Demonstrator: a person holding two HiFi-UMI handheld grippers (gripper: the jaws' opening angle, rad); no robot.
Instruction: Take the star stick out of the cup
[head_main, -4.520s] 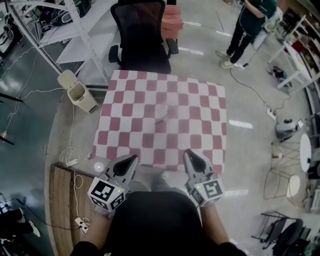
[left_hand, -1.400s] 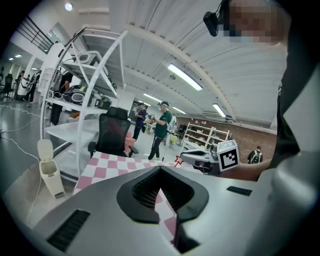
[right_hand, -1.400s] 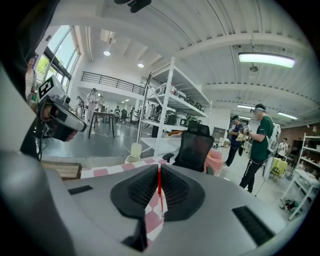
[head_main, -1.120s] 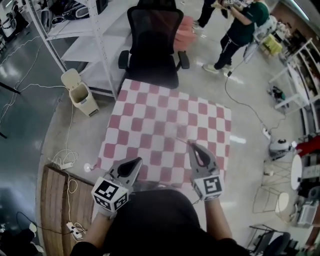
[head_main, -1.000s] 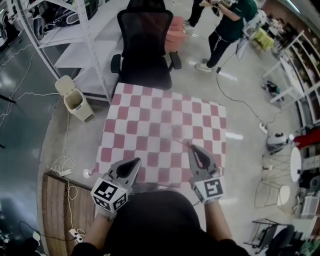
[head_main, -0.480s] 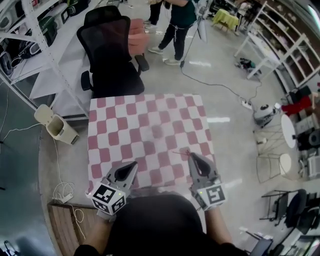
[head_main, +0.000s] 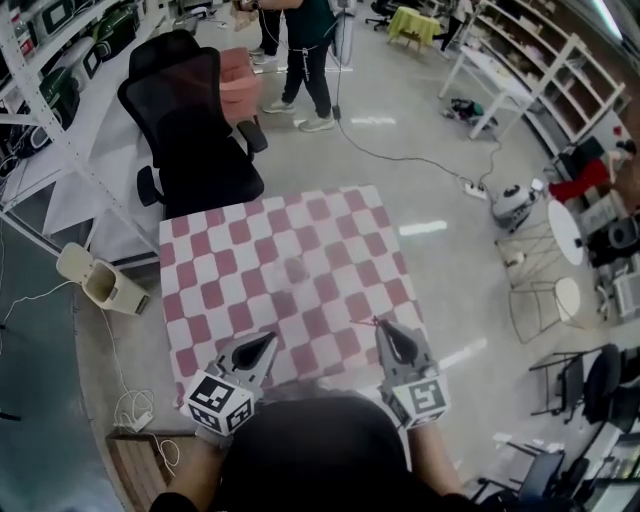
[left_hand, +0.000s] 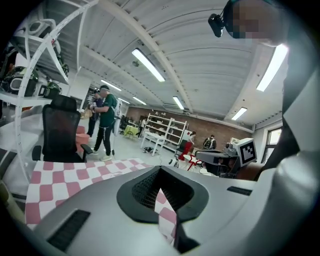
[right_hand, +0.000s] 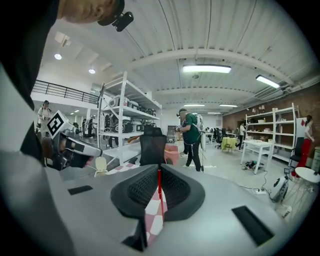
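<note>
My right gripper (head_main: 381, 328) hovers over the near right edge of the red-and-white checked table (head_main: 330, 225), shut on a thin red stick (right_hand: 159, 186). In the head view the stick (head_main: 364, 322) pokes out leftwards from the jaw tips as a fine line; its star end cannot be made out. A faint see-through cup (head_main: 293, 270) stands near the middle of the cloth, blurred. My left gripper (head_main: 270, 340) hangs at the near left edge with its jaws together and nothing in them. In the left gripper view only cloth shows behind the left gripper (left_hand: 159, 175).
A black office chair (head_main: 190, 130) stands at the table's far side, with a pink seat behind it. A beige bin (head_main: 95, 285) sits on the floor to the left. A person (head_main: 305, 50) stands far off. Metal shelving lines the left; cables and a white round table (head_main: 565, 225) are on the right.
The head view has swung, so the table now looks turned. Both grippers stay by the near edge, the right one a little closer to me, still holding the stick.
</note>
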